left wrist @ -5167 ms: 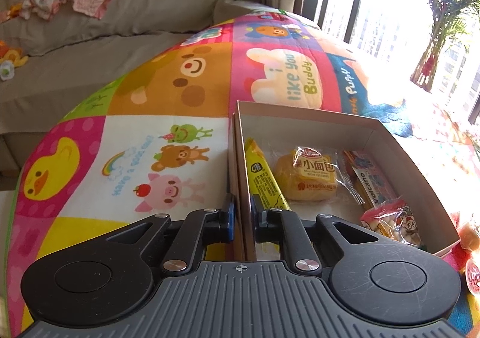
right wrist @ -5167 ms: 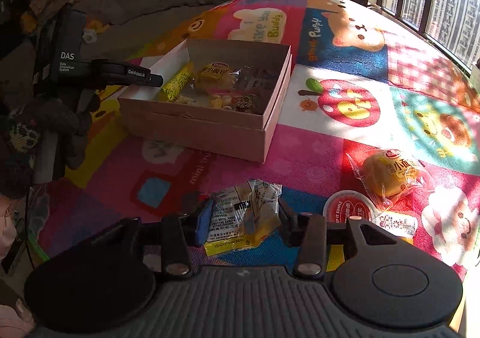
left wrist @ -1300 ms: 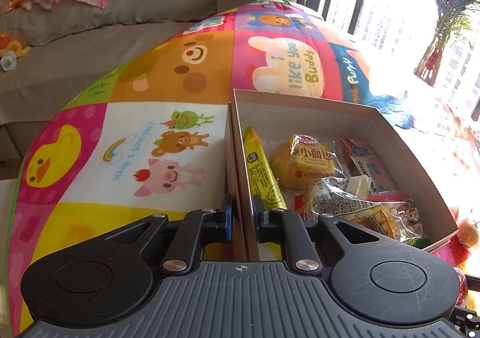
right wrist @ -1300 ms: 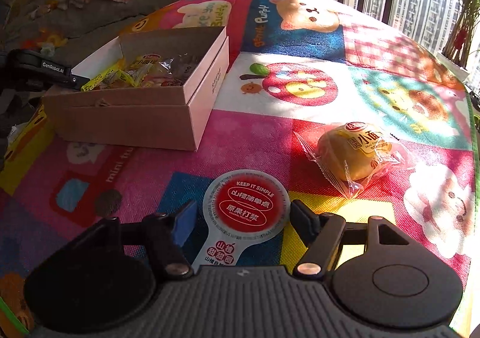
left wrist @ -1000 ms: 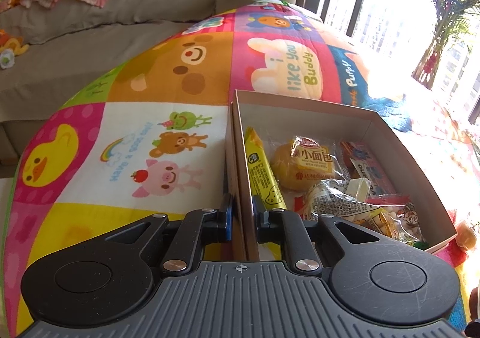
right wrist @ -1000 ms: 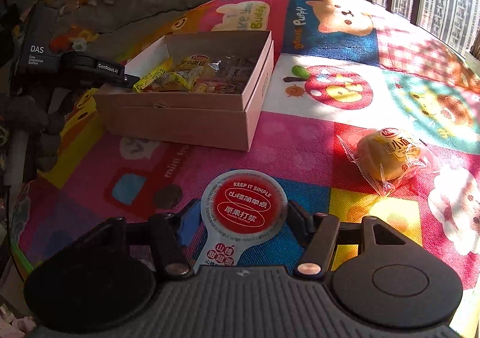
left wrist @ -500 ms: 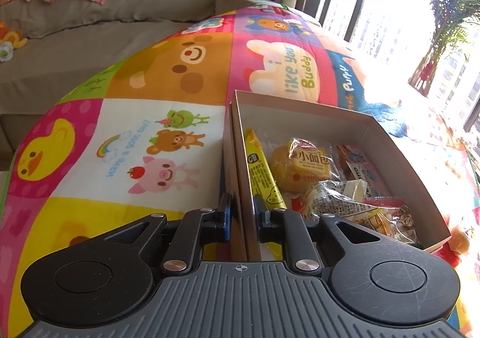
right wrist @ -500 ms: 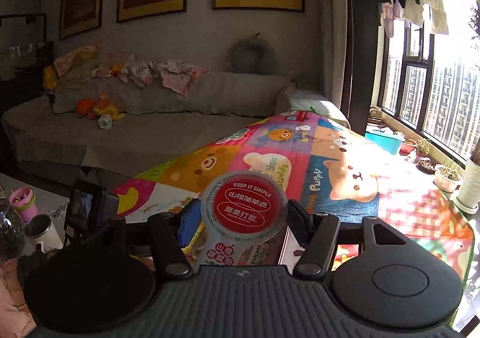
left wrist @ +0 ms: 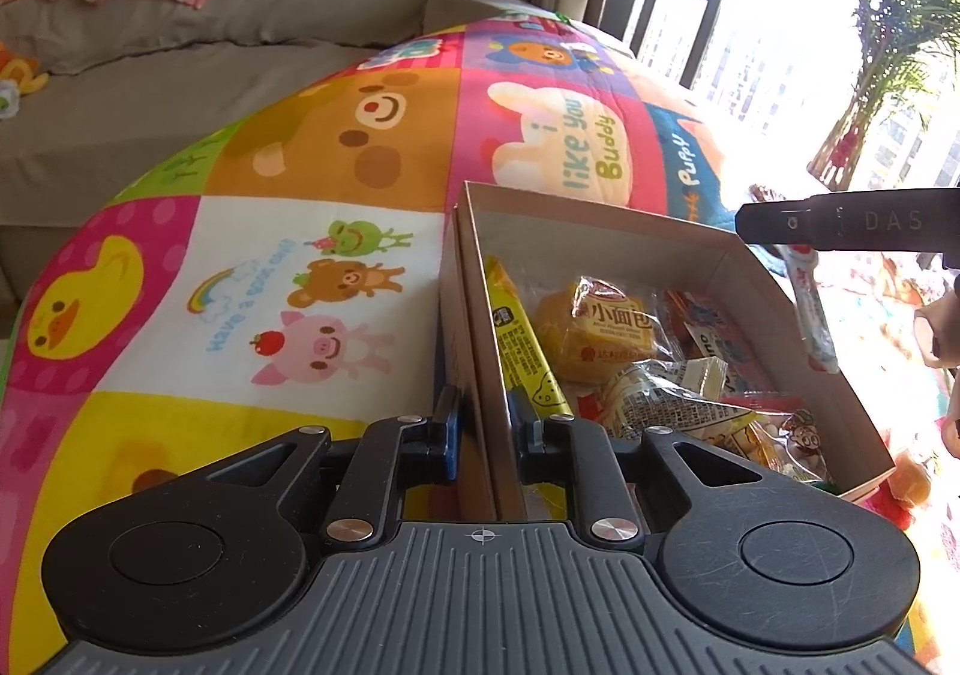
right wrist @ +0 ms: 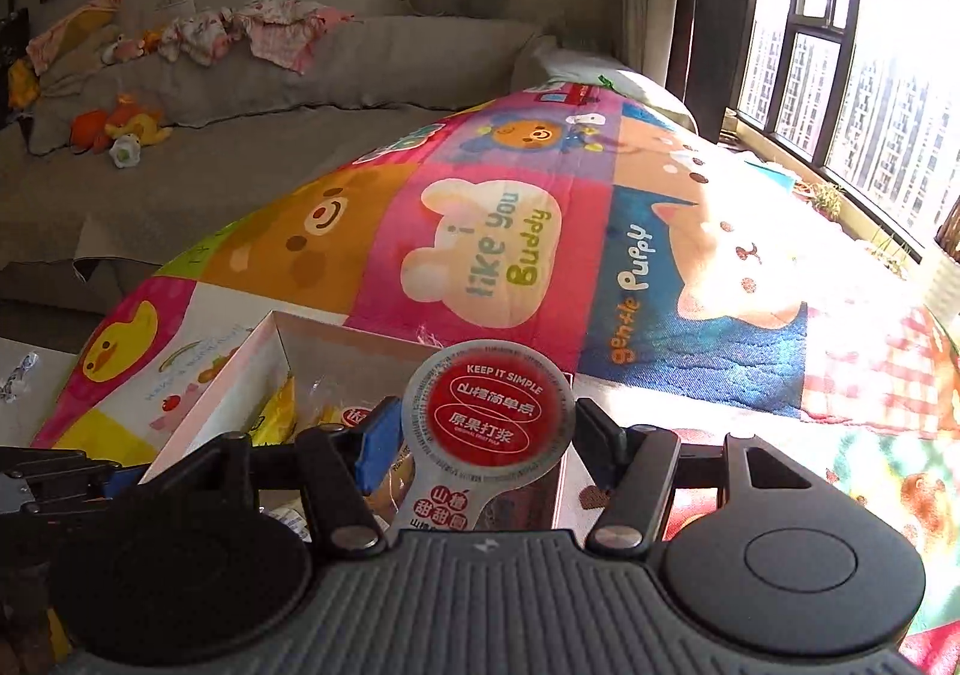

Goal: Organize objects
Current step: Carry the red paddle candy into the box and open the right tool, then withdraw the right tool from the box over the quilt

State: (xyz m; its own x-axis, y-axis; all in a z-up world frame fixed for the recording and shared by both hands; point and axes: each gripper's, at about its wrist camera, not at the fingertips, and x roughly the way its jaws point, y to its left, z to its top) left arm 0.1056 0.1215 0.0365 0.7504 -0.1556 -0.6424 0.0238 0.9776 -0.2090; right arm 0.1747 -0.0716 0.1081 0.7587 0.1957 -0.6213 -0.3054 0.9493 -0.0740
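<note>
An open cardboard box [left wrist: 600, 213] sits on the cartoon play mat [left wrist: 300, 267]. It holds a yellow stick packet [left wrist: 522, 339], a wrapped bun [left wrist: 606, 327] and several other snack packets. My left gripper [left wrist: 483, 426] straddles the box's near left wall. Its jaws are opening, though the pads still look to be against the wall. My right gripper [right wrist: 486, 435] is shut on a round packet with a red label [right wrist: 486, 411] and hangs over the box [right wrist: 264, 339]. In the left wrist view that gripper [left wrist: 840, 222] enters from the right, and the packet [left wrist: 810, 309] dangles edge-on above the far right wall.
A grey sofa [right wrist: 270, 75] with clothes and soft toys runs along the back. Windows [right wrist: 870, 93] and a potted plant [left wrist: 882, 75] are on the right. A person's hand [left wrist: 936, 333] shows at the right edge. An orange snack [left wrist: 912, 480] lies on the mat past the box's near right corner.
My right gripper has lifted the round red packet off the mat and carried it over the box. The left gripper stays on the box wall, with its fingers slightly wider apart.
</note>
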